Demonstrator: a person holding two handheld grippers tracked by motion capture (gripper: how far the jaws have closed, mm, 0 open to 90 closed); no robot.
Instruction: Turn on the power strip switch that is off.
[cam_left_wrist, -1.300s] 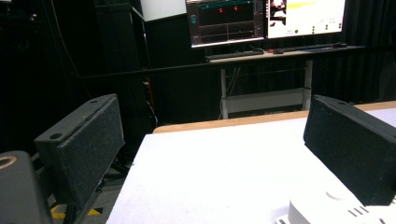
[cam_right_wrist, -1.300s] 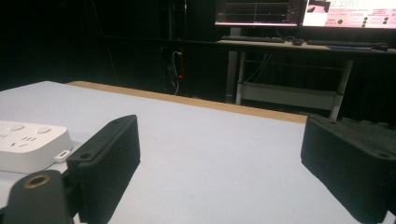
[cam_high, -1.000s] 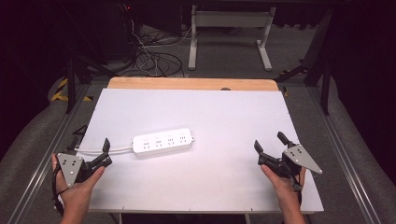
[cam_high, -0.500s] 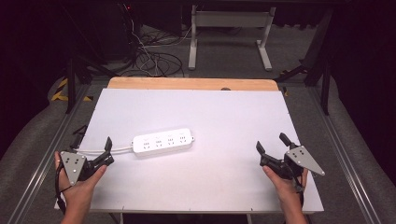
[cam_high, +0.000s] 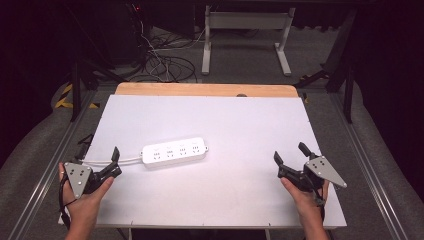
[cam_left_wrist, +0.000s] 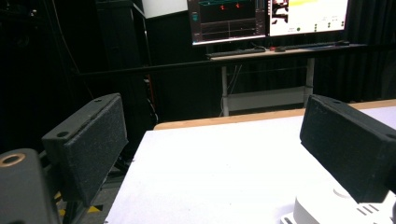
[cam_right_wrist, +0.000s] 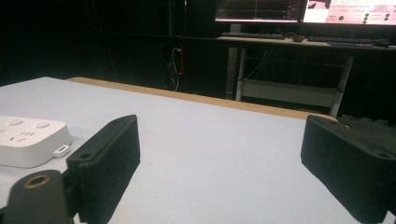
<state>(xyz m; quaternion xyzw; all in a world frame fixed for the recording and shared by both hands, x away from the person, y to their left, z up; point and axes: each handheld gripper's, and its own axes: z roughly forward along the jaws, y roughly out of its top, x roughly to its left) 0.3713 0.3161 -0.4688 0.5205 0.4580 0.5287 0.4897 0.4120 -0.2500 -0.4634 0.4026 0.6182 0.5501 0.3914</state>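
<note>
Little has shifted: both grippers, left gripper (cam_high: 116, 161) and right gripper (cam_high: 290, 154), stay spread and empty at the white table (cam_high: 240, 120) edges, power strip (cam_high: 174, 151) lying between, its cord (cam_high: 127, 160) beside the left jaws.

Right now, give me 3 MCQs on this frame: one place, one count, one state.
1. Where does the power strip lie on the white board?
A. left of centre, nearer the left gripper
B. against the right edge
C. on the wooden strip at the far edge

2. How many power strips are on the board?
A. one
B. two
C. three

3. How do the jaws of the left gripper and right gripper stand?
A. both shut on the strip
B. both open and holding nothing
C. left open, right shut

Answers:
1. A, the high view shows it left of centre, close ahead of the left gripper.
2. A, a single white strip lies there.
3. B, each gripper view shows a wide gap between its jaws.
</note>
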